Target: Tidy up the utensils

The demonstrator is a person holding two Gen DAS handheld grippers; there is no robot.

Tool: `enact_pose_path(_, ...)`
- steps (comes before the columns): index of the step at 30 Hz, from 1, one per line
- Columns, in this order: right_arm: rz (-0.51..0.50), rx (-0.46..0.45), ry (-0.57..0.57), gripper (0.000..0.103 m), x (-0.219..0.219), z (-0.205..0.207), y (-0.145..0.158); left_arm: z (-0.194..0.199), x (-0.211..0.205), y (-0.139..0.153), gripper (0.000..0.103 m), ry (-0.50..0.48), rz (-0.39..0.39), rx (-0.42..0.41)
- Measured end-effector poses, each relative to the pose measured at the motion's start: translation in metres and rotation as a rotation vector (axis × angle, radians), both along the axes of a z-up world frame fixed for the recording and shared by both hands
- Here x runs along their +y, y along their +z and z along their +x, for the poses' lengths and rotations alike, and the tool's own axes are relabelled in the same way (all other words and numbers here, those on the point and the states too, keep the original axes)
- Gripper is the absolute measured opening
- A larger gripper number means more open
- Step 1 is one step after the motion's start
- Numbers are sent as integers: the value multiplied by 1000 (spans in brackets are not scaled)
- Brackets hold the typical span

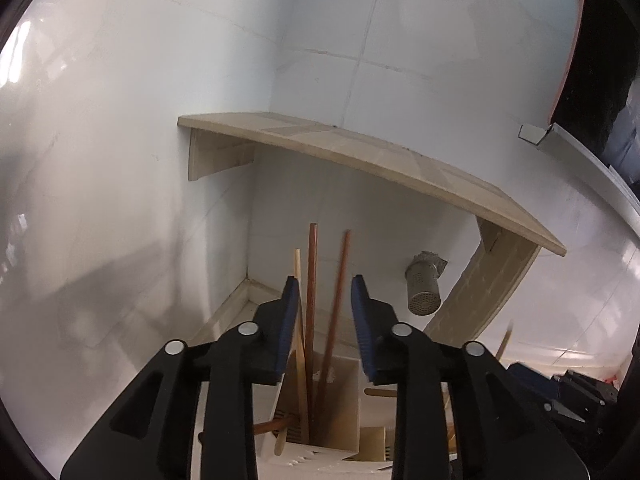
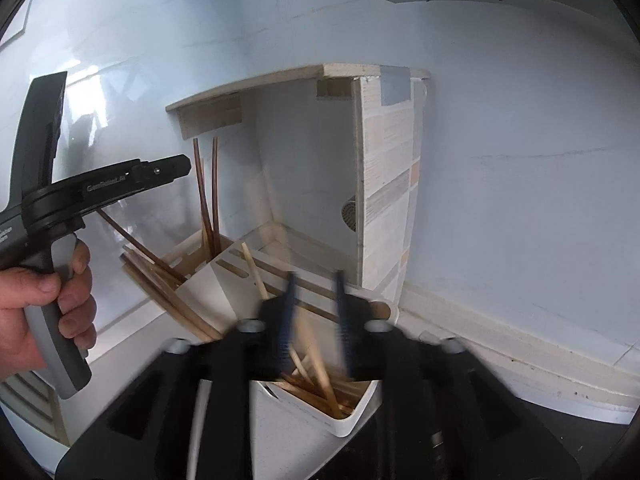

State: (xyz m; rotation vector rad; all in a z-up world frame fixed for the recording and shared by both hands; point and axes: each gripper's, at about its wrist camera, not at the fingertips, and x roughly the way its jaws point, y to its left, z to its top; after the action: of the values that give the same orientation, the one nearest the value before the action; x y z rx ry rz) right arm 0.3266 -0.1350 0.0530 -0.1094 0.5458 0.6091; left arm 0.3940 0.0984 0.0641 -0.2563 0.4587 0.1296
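My left gripper point(image 1: 325, 283) is open, its blue pads apart. Two dark brown chopsticks point(image 1: 312, 280) stand between the pads without touching them, next to a pale chopstick point(image 1: 297, 260). All stand in a white utensil holder point(image 1: 340, 396) below. My right gripper point(image 2: 315, 280) is also open and looks blurred. It hangs over the holder's near compartment point(image 2: 354, 420), which has several pale chopsticks point(image 2: 320, 380) in it. A blurred pale stick lies between its pads. The left gripper point(image 2: 182, 165), held by a hand point(image 2: 24, 300), shows in the right wrist view near the dark chopsticks point(image 2: 205, 200).
A wooden shelf point(image 1: 360, 152) on side panels point(image 2: 384, 184) spans the tiled corner above the holder. A perforated metal cylinder point(image 1: 424, 292) sits under it at the back right. More brown chopsticks point(image 2: 160, 292) lean out of the holder's left compartment.
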Motion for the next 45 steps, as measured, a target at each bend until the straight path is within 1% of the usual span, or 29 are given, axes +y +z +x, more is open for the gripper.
enact_pose_path(1, 1, -1, -1, 29, -1, -1, 1, -2, 0, 1, 29, -1, 1, 0)
enact_pose_path(4, -5, -5, -6, 30, -2, -3, 3, -9, -1, 10, 36, -4, 5, -4)
enact_pose_path(6, -7, -4, -9, 31, -3, -6, 4, -15, -3, 15, 45, -10, 7, -6)
enact_pose_path(7, -7, -3, -11, 33, -4, -8, 5, -20, -4, 17, 48, -14, 14, 1)
enact_pose_path(9, -6, 0, -16, 42, -7, -13, 5, -26, -7, 20, 50, -48, 17, 25)
enact_pose_path(11, -1, 5, -15, 47, -8, -20, 6, -35, -11, 23, 52, -63, 32, 34)
enact_pose_path(13, -3, 14, -14, 49, -9, -25, 7, -45, -13, 25, 57, -75, 37, 40)
enact_pose_path(16, -5, 17, -13, 53, -14, -35, 7, -63, -17, 23, 61, -89, 31, 67)
enact_pose_path(18, -1, 26, -10, 59, -17, -42, 8, -74, -20, 20, 64, -97, 39, 81)
enact_pose_path(19, -1, 27, -9, 60, -18, -44, 9, -79, -22, 19, 65, -99, 44, 86)
enact_pose_path(21, -4, 27, -1, 65, -20, -50, 9, -91, -28, 15, 70, -106, 58, 99)
enact_pose_path(26, -16, 25, 15, 72, -27, -65, 9, -111, -38, 7, 78, -115, 69, 133)
enact_pose_path(30, -5, 39, 14, 76, -34, -74, 11, -124, -41, 5, 85, -115, 68, 141)
enact_pose_path(35, -2, 39, 19, 82, -46, -88, 10, -141, -43, 5, 91, -111, 49, 152)
enact_pose_path(37, -3, 33, 22, 86, -48, -93, 12, -147, -43, 4, 92, -119, 36, 153)
enact_pose_path(39, -1, 32, 24, 89, -51, -98, 12, -153, -45, 4, 93, -125, 39, 156)
enact_pose_path(43, -23, 35, 34, 90, -51, -107, 10, -165, -47, 5, 97, -103, 49, 139)
enact_pose_path(45, -19, 48, 36, 94, -52, -111, 9, -168, -49, 3, 97, -112, 54, 148)
